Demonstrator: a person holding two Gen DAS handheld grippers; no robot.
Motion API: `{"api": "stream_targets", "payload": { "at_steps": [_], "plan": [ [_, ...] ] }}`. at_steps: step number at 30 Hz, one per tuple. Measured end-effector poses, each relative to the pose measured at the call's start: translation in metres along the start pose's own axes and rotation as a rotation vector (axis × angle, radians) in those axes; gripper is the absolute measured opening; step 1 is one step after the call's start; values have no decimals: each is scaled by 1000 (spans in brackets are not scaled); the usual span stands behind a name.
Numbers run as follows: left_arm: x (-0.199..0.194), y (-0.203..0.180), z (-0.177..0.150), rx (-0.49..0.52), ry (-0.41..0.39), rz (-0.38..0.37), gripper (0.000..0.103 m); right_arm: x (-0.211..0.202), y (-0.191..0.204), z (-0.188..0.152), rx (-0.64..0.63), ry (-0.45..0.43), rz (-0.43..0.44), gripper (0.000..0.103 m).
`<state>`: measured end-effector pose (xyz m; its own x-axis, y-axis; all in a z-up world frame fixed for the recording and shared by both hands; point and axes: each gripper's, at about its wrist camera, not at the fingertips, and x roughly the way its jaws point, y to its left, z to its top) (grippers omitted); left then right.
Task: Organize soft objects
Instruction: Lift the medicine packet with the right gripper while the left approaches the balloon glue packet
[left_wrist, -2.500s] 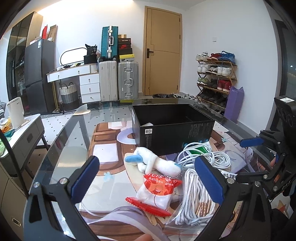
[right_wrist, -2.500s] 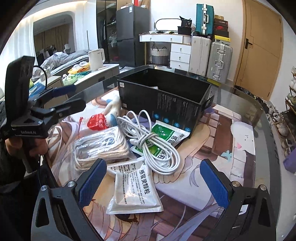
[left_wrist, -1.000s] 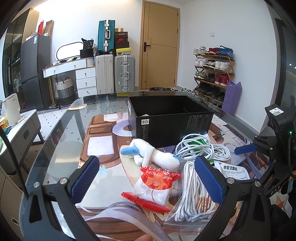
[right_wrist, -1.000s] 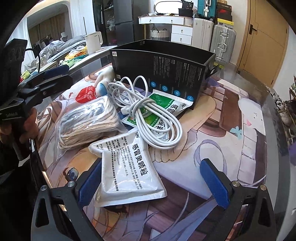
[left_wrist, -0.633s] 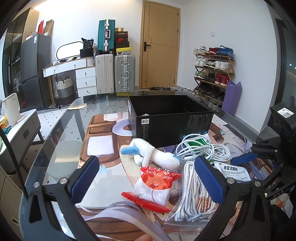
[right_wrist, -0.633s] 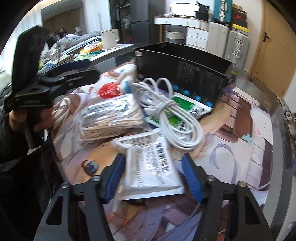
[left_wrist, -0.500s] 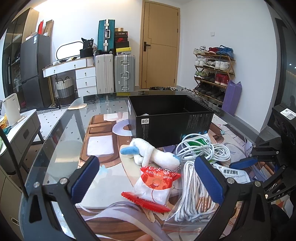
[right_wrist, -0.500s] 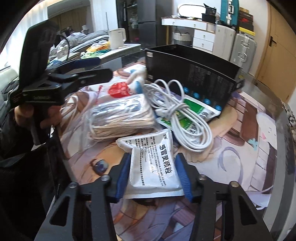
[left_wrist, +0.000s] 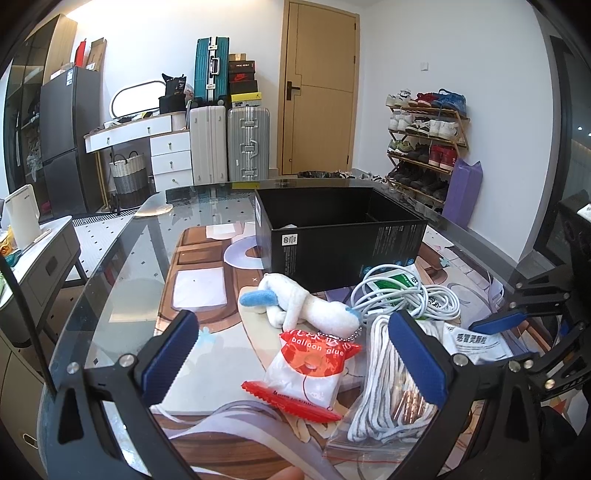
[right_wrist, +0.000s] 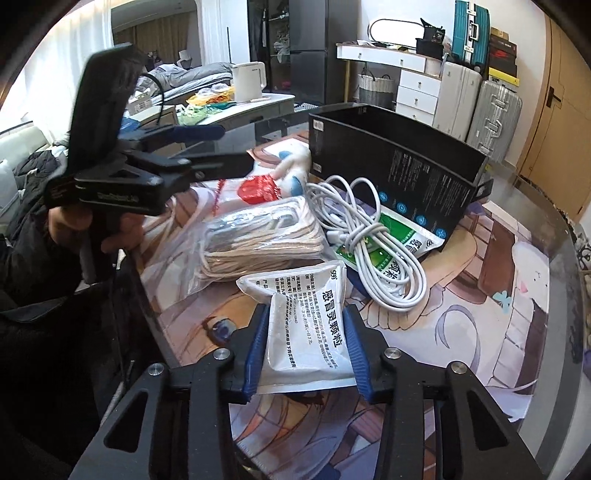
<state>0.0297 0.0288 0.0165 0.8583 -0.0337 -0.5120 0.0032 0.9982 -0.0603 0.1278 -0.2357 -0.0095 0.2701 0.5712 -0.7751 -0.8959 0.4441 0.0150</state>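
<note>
A: Start with the biggest thing.

B: A glass table (left_wrist: 110, 280) with a cartoon mat (right_wrist: 480, 332) under its top. Toward the far side stands an open black box (left_wrist: 343, 236), upright, with something pale lying inside that I can't make out.

A: And in front of the box?

B: A heap of soft things. A clear bag of rope (right_wrist: 258, 236) lies nearest the left claw. A white cable (right_wrist: 369, 236), coiled, lies on a green packet (right_wrist: 410, 236) that touches the box's wall. A white plush (left_wrist: 306, 302) with blue ears lies beside the cable, just in front of the box. A red and white glue pouch (left_wrist: 310, 365) touches the plush's near end and the rope bag.

A: The right claw?

B: The right claw (right_wrist: 308, 350) has just closed its jaws and is clamped on a white sachet (right_wrist: 306, 325), its blue pads pressing both side edges. The sachet's far end is bent up and rests by the rope bag and the cable; its near end sits over the mat.

A: The left one?

B: The left claw (left_wrist: 295, 354) hangs over the near edge of the heap, jaws wide apart, nothing between the pads but the glue pouch below. A hand (right_wrist: 110, 229) grips its handle.
</note>
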Motion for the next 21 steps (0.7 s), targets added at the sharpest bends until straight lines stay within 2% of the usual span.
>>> {"api": "stream_targets", "payload": {
  "at_steps": [9, 14, 21],
  "plan": [
    [2, 0, -5, 9, 5, -3, 103, -15, -9, 3, 16, -44, -37, 41],
    [2, -1, -5, 15, 18, -2, 103, -27, -17, 7, 55, -137, -54, 41],
    [12, -2, -2, 39, 105, 36, 103, -34, -27, 9, 100, -174, -78, 41]
  ]
}}
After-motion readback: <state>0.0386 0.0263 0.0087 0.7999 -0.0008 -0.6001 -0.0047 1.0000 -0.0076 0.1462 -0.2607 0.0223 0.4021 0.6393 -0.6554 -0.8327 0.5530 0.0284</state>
